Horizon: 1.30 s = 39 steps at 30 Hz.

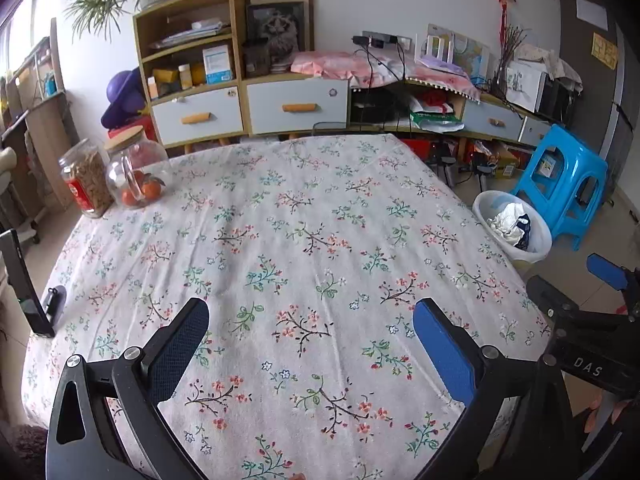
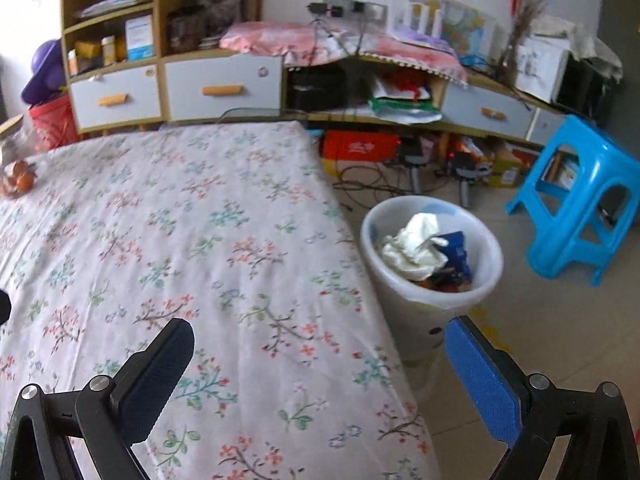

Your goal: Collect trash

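Both the left gripper and right gripper are held spread wide and empty above the bare floral cloth. Beyond the table's right edge, on open floor, the white bin is filled with crumpled paper and wrappers.

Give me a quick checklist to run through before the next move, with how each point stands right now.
1. Left hand-held gripper empty and open: ok.
2. Right hand-held gripper empty and open: ok.
3. Trash left on the floral tablecloth: none seen, ok.
4. Bin upright beside the table: ok.
5. Room left in the bin: crumpled paper sits near the rim, cannot tell.
6. Two jars on the far corner, away from both grippers: ok.
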Tool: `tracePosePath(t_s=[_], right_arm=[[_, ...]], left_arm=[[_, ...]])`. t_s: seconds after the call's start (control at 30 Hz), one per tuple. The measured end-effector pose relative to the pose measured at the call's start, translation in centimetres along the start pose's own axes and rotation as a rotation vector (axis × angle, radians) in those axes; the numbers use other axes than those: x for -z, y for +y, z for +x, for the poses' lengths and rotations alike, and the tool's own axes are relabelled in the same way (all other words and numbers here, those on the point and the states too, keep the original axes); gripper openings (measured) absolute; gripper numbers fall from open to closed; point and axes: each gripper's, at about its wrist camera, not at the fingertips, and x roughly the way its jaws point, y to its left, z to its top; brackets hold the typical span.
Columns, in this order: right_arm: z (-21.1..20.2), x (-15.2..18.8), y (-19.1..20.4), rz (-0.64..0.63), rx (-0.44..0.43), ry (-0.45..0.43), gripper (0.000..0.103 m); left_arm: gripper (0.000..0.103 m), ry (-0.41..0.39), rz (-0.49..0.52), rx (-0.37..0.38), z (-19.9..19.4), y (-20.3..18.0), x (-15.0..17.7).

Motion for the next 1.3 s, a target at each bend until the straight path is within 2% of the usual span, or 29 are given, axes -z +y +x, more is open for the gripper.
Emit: tracePosePath(t_s=[0.3, 1.3], right_arm=[[0.82, 0.42, 1.17, -0.015, -0.017, 0.024, 0.103], [0.54, 0.50, 0.87, 0.018, -0.047, 0.032, 0.103]], left_arm=[[0.103, 0.017, -0.018, 0.004, 0.29, 0.48, 0.33], [0.103, 0.032, -0.007, 0.017, 0.41, -0.13, 0.68]])
